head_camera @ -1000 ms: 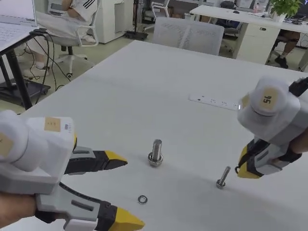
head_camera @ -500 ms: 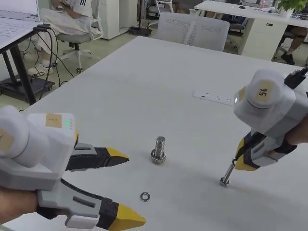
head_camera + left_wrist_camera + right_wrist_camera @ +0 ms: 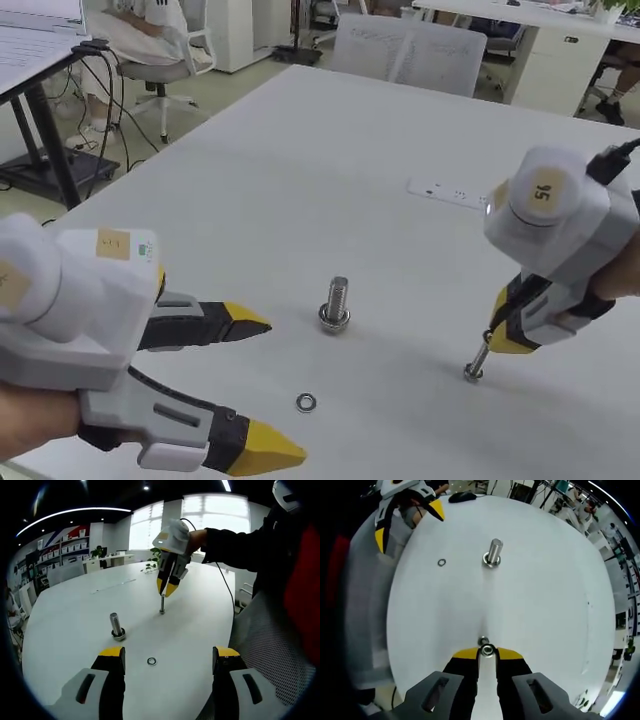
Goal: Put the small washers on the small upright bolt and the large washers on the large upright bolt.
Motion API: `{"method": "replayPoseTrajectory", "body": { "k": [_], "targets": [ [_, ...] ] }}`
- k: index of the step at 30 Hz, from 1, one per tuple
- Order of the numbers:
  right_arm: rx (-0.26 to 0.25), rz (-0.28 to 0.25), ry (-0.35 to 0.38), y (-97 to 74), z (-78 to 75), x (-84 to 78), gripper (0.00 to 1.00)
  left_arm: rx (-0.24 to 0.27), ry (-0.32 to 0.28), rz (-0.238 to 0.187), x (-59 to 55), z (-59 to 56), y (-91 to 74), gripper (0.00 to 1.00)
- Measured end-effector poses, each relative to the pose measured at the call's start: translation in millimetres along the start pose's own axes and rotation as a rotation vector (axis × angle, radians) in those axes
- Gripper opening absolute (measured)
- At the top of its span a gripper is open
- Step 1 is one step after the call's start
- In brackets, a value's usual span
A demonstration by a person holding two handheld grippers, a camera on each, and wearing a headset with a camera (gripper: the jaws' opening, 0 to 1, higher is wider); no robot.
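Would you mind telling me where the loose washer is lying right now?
In the head view the washer lies flat on the table, nearer the person than the large bolt, just right of the open left hand-held gripper.

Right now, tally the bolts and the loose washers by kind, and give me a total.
Bolts: 2 (large bolt, small bolt)
Loose washers: 1 (washer)
Total: 3
Any washers already on a bolt cannot be counted from these views.
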State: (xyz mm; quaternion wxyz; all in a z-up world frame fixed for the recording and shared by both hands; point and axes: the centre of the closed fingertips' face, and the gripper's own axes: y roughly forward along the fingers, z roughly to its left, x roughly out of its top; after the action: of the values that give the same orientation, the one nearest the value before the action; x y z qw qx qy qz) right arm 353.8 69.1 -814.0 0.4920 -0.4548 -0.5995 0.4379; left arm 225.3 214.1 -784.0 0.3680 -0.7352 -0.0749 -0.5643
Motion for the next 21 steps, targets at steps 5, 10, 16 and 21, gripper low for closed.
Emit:
{"method": "replayPoseTrajectory", "body": {
  "k": [5,10,16,21],
  "targets": [
    [0.007,-0.001,0.003,3.0,-1.7,-0.9,0.13,0.001,-0.002,0.005,-0.1,0.8,1.3,0.70],
    [0.015,0.002,0.003,6.7,-1.6,-2.7,0.13,0.003,-0.004,0.006,0.3,2.0,2.1,0.70],
    [0.028,0.007,0.008,14.6,-1.6,-5.3,0.13,0.006,-0.008,0.006,0.8,3.2,3.1,0.70],
    [0.037,0.012,0.010,21.8,-2.9,-7.4,0.13,0.006,-0.011,0.008,0.4,4.1,4.5,0.70]
  ]
}}
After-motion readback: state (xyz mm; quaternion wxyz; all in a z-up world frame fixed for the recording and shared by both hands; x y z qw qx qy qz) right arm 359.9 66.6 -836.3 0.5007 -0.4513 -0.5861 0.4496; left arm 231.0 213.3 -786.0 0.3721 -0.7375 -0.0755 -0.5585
